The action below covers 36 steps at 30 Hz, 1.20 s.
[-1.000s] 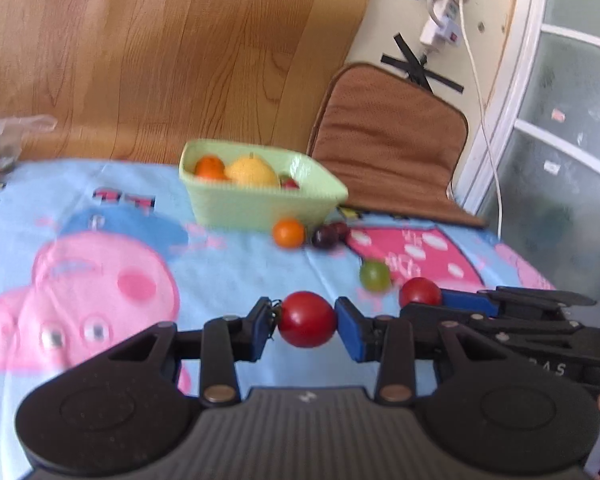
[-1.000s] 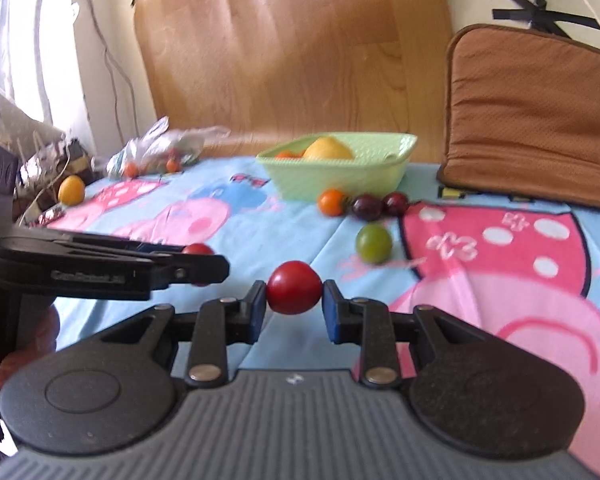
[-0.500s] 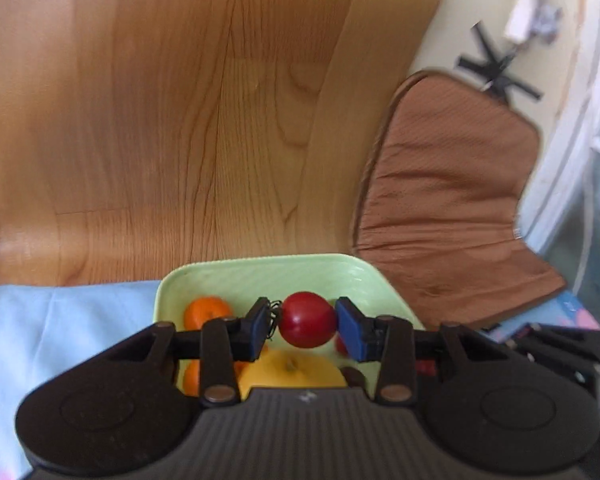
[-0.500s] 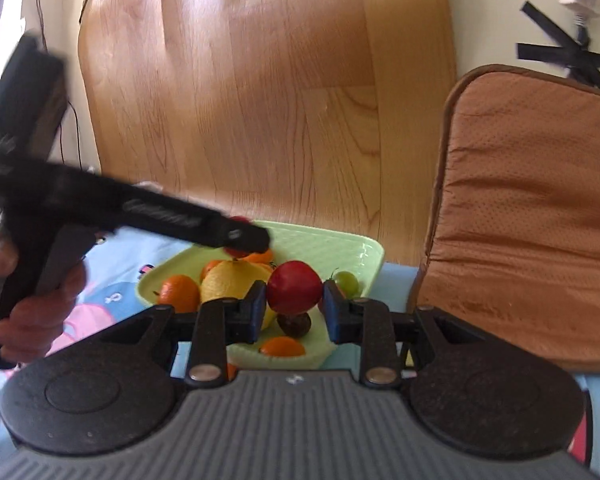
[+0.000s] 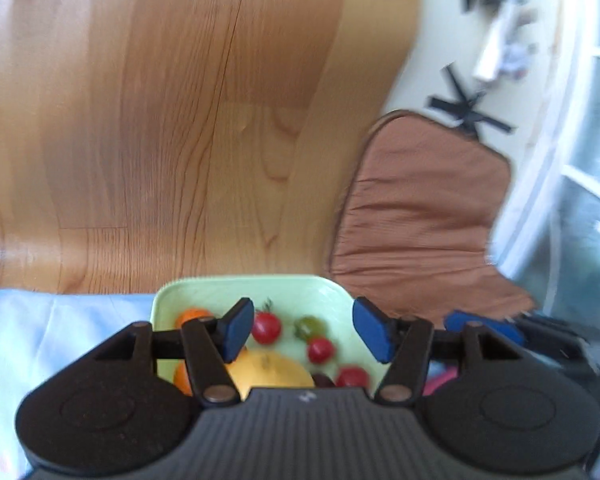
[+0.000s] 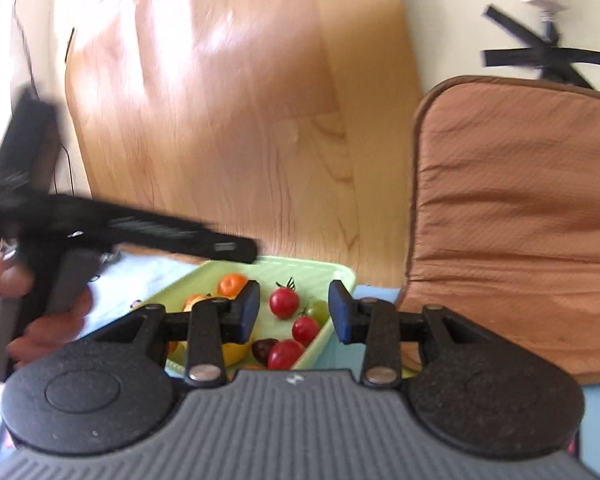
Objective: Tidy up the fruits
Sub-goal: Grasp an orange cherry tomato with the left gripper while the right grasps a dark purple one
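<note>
While both grippers hang above the pale green bowl (image 5: 332,292), their jaws are opening and nothing sits between the pads; the left gripper (image 5: 303,330) has its blue pads spread wide over the bowl's middle, and the right gripper (image 6: 294,312) stands with a narrower gap over the same bowl. In the left wrist view the bowl rests on a light blue cloth (image 5: 60,320) in front of a wooden panel (image 5: 180,120); inside it lie a red tomato with a green stalk (image 5: 266,327), a green tomato (image 5: 310,326), a smaller red tomato (image 5: 321,350), another red one (image 5: 352,376) near the bowl's right wall, a large yellow fruit (image 5: 276,368), and an orange fruit (image 5: 194,316) at the left wall, partly hidden by the left pad. The right wrist view gives the same heap from the other side: a stalked red tomato (image 6: 284,302) loose in the bowl below the gap between the pads, the green one just beside it, two more red ones and a dark, plum-coloured fruit (image 6: 263,349) toward the near rim. A hand (image 6: 16,300) grips the handle of the left gripper, whose blurred black body reaches over the bowl's far corner; a brown cushion (image 6: 520,220) leans against the wall to the right.
</note>
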Tool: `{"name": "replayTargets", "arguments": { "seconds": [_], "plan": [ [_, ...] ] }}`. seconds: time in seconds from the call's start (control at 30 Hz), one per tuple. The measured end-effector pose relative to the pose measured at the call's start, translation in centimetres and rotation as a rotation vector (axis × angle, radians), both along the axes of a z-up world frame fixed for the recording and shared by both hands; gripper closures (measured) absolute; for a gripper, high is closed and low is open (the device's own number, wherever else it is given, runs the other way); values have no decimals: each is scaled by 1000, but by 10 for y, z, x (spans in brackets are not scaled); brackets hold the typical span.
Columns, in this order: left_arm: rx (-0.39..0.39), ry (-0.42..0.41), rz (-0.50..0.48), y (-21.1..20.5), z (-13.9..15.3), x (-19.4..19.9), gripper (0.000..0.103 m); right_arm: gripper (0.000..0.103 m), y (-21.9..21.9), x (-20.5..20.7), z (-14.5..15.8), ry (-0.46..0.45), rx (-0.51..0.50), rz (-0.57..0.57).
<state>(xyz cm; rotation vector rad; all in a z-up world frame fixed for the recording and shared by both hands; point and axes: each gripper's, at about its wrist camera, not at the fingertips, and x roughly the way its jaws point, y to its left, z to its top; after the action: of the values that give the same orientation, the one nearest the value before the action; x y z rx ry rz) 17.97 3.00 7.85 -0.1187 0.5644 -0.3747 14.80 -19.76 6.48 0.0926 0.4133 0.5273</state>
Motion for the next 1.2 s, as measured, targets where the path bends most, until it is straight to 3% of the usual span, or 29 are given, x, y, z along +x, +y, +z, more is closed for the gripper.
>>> {"name": "replayTargets", "arguments": {
  "seconds": [0.23, 0.33, 0.47, 0.7, 0.8, 1.1, 1.2],
  "plan": [
    [-2, 30, -17, 4, -33, -70, 50, 63, -23, -45, -17, 79, -61, -13],
    [-2, 86, -7, -2, -42, -70, 51, 63, -18, -40, -27, 120, -82, -8],
    [79, 71, -4, -16, -53, -71, 51, 63, -5, -24, -42, 126, -141, 40],
    [104, 103, -6, -26, -69, -50, 52, 63, 6, -4, -47, 123, -189, 124],
    [90, 101, -26, -26, -70, -47, 70, 63, 10, 0, -45, 79, -240, 171],
    [51, 104, -9, -16, -70, -61, 71, 63, 12, 6, -41, 64, -389, 365],
    [51, 102, 2, -16, -70, -64, 71, 63, 12, 13, -41, 74, -372, 406]
  ]
}}
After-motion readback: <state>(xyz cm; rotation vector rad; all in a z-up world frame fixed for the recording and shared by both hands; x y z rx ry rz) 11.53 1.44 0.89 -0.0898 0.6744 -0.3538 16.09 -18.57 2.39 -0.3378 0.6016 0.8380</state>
